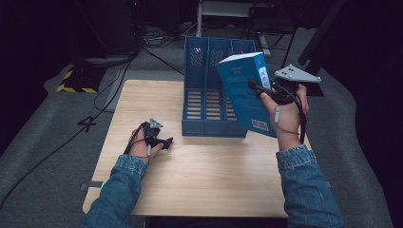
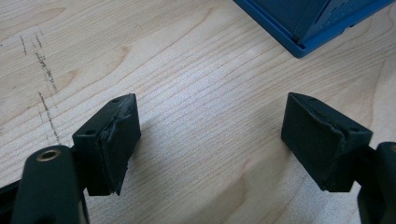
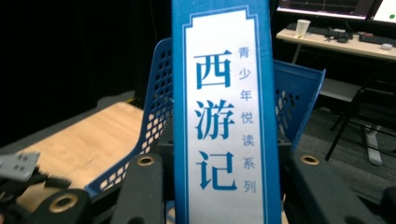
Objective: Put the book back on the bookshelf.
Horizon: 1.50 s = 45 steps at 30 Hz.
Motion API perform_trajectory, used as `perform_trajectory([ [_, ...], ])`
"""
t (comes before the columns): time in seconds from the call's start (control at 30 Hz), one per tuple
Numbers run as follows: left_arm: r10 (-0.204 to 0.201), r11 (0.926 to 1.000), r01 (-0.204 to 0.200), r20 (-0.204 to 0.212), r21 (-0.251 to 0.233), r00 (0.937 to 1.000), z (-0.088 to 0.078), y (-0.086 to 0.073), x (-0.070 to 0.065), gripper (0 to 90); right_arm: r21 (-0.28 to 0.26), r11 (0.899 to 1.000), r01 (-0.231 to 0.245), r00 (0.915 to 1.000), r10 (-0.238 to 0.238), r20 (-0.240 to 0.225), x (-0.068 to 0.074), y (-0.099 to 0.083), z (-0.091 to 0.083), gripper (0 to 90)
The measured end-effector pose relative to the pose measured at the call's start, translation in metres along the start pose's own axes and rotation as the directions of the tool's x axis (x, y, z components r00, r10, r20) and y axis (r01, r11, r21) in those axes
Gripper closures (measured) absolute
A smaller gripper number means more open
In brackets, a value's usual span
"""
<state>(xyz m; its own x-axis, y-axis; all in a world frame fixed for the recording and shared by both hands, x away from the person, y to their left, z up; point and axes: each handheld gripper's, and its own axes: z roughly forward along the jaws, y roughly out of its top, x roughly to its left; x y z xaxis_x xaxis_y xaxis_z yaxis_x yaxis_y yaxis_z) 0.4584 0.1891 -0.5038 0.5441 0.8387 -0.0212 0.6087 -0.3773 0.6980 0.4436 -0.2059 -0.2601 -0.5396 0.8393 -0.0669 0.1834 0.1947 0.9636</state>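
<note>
The right gripper (image 1: 259, 89) pinches a blue book (image 1: 244, 92) by its spine, holding it tilted above the blue rack (image 1: 209, 102); the spine (image 3: 224, 116) stands between its jaws. The left gripper (image 2: 210, 144) rests on the table (image 2: 187, 70), fingers (image 2: 109, 140) spread wide; bare wood lies between them, the rack's corner beyond.

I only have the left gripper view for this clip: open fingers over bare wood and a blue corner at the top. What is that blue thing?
Observer: It is the front corner of a blue file rack with three slots, standing on the wooden table.
Operator: Is the other hand doing anything?
Observer: Yes. The right gripper holds a blue book raised above the rack's right side, tilted.
Operator: How is it gripped?
Observer: By the spine; the right gripper view shows the white spine label upright between the fingers.
Operator: And the left gripper?
Observer: The left gripper rests low on the table, left of the rack.
</note>
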Motion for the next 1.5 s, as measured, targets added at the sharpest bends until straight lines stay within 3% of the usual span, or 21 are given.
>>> perform_trajectory([
  [0.3, 0.0, 1.0, 0.0, 0.0, 0.001, 1.0, 0.0, 0.0, 0.0, 20.2, 0.007, 0.994, -0.113, 0.9935, 0.113, 0.007, -0.026, 0.007, 0.025, 61.9],
  [0.47, 0.0, 1.0, 0.0, 0.003, 0.004, 1.0, 0.0, 0.0, 0.0, 20.2, 0.006, 0.991, -0.131, 0.9908, 0.131, 0.035, -0.033, 0.011, 0.03, 61.9],
  [0.6, 0.0, 1.0, 0.0, 0.001, 0.002, 1.0, 0.0, 0.0, 0.0, 20.2, -0.024, 0.984, -0.175, 0.9832, 0.176, 0.049, -0.044, 0.013, 0.034, 61.9],
  [0.8, -0.001, 1.0, 0.0, 0.004, 0.004, 1.0, 0.0, 0.0, 0.0, 20.2, -0.044, 0.967, -0.252, 0.9648, 0.255, 0.064, -0.059, 0.014, 0.043, 61.9],
  [0.83, -0.001, 1.0, 0.0, 0.004, 0.004, 1.0, 0.0, 0.0, 0.0, 20.2, -0.044, 0.967, -0.252, 0.9648, 0.255, 0.064, -0.059, 0.014, 0.043, 61.9],
  [0.87, -0.006, 1.0, 0.006, 0.003, 0.001, 1.0, 0.0, 0.0, 0.0, 20.2, -0.04, 0.96, -0.276, 0.9572, 0.278, 0.08, -0.063, 0.015, 0.047, 61.9],
  [0.9, -0.006, 1.0, 0.006, 0.003, 0.001, 1.0, 0.0, 0.0, 0.0, 20.2, -0.04, 0.96, -0.276, 0.9572, 0.278, 0.08, -0.063, 0.015, 0.047, 61.9],
  [0.93, -0.005, 1.0, 0.005, 0.003, -0.001, 1.0, 0.0, 0.0, 0.0, 20.2, -0.046, 0.952, -0.302, 0.9481, 0.305, 0.09, -0.068, 0.015, 0.05, 61.9],
  [0.97, -0.001, 1.0, 0.001, 0.002, 0.0, 1.0, 0.0, 0.0, 0.0, 20.2, -0.046, 0.952, -0.302, 0.9481, 0.305, 0.09, -0.068, 0.015, 0.05, 61.9],
  [1.0, 0.001, 1.0, -0.001, 0.0, 0.001, 1.0, 0.0, 0.0, 0.0, 20.2, -0.052, 0.945, -0.324, 0.9393, 0.328, 0.102, -0.072, 0.015, 0.052, 61.9],
  [1.03, 0.001, 1.0, -0.001, 0.0, 0.001, 1.0, 0.0, 0.0, 0.0, 20.2, -0.053, 0.942, -0.332, 0.9356, 0.336, 0.108, -0.074, 0.015, 0.054, 61.9],
  [1.23, 0.0, 1.0, 0.0, 0.002, 0.0, 1.0, 0.0, 0.0, 0.0, 20.2, -0.052, 0.944, -0.327, 0.9322, 0.331, 0.146, -0.077, 0.016, 0.056, 61.8],
  [1.4, 0.004, 1.0, -0.004, -0.002, 0.0, 1.0, 0.0, 0.0, 0.0, 20.2, -0.074, 0.922, -0.38, 0.9122, 0.387, 0.135, -0.086, 0.013, 0.051, 61.8],
  [1.5, 0.0, 1.0, 0.0, 0.0, 0.001, 1.0, 0.0, 0.0, 0.0, 20.2, -0.071, 0.922, -0.381, 0.9117, 0.387, 0.138, -0.086, 0.014, 0.051, 61.8],
])
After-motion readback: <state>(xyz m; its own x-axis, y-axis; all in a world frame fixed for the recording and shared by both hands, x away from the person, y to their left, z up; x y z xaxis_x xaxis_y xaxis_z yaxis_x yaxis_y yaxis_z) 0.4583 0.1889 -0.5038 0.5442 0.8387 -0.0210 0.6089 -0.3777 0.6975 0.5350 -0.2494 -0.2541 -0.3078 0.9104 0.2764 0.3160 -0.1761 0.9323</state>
